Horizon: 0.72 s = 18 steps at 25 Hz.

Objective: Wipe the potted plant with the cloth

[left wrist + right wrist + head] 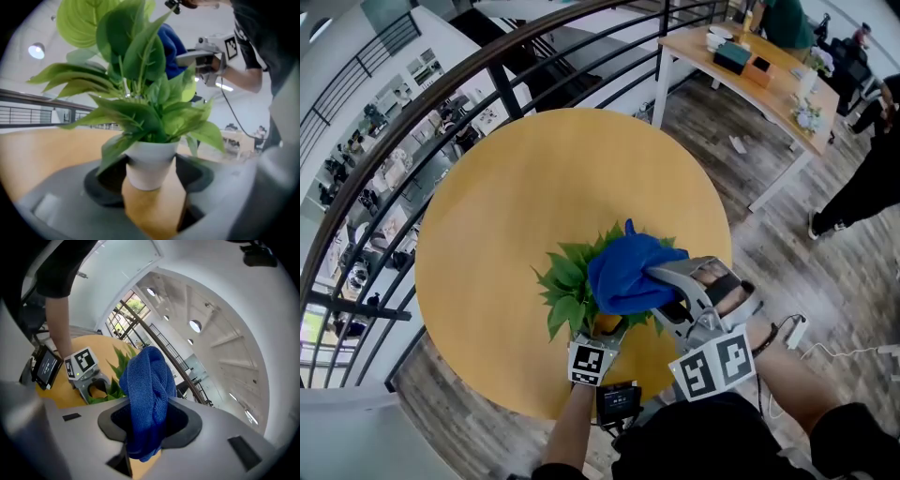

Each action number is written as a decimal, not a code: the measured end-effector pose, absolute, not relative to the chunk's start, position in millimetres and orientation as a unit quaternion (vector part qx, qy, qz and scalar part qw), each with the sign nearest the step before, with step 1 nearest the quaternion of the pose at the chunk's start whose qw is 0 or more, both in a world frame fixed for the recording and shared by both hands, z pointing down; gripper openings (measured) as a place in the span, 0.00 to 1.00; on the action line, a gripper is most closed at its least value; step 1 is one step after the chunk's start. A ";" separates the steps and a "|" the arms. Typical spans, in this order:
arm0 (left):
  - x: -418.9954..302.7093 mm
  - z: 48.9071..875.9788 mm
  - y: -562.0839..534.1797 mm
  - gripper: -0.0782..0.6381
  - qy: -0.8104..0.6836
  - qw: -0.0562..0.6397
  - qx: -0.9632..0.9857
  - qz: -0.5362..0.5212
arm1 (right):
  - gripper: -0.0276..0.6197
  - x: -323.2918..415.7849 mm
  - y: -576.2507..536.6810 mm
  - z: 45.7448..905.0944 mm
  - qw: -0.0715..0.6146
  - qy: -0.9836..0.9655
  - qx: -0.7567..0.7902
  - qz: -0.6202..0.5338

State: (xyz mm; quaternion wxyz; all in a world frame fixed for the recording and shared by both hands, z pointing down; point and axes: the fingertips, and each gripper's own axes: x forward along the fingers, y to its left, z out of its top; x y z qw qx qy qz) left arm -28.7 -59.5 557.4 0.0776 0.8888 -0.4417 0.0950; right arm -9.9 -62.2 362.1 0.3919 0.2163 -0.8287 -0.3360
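- Potted plant [572, 281], head view: it stands upright on the round table [487, 206], towards the near edge. My left gripper [607, 328] sits low at its base. My right gripper [666, 281] reaches in from the right, with the blue cloth [623, 272] lying on the top of the foliage.
- Left gripper view: the white pot [150, 164] stands right between my jaws, with the pads closed in on both its sides, so I hold the plant by the pot. The leaves [140, 112] rise straight above the jaws, and the cloth shows beyond them, high and to the right.
- Right gripper view: my jaws are clamped on the cloth, which bunches out ahead of them. The foliage lies just ahead and left of the tips, with the left gripper beneath it.
- My judgement: the right gripper does the wiping. The strokes should run outward along each leaf from the upright stem while the left braces the pot.
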 end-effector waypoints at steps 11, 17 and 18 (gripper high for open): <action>-29.6 558.8 -56.1 0.56 -0.441 0.079 0.889 0.093 | 0.25 15.3 4.6 381.7 0.311 -0.929 0.163 -0.115; -30.2 558.8 -57.6 0.56 -0.440 0.080 0.890 0.094 | 0.25 61.6 3.9 339.1 0.249 -0.948 0.193 -0.048; -30.1 558.8 -57.3 0.56 -0.440 0.079 0.890 0.094 | 0.25 72.4 -2.6 324.8 0.222 -0.948 0.225 -0.028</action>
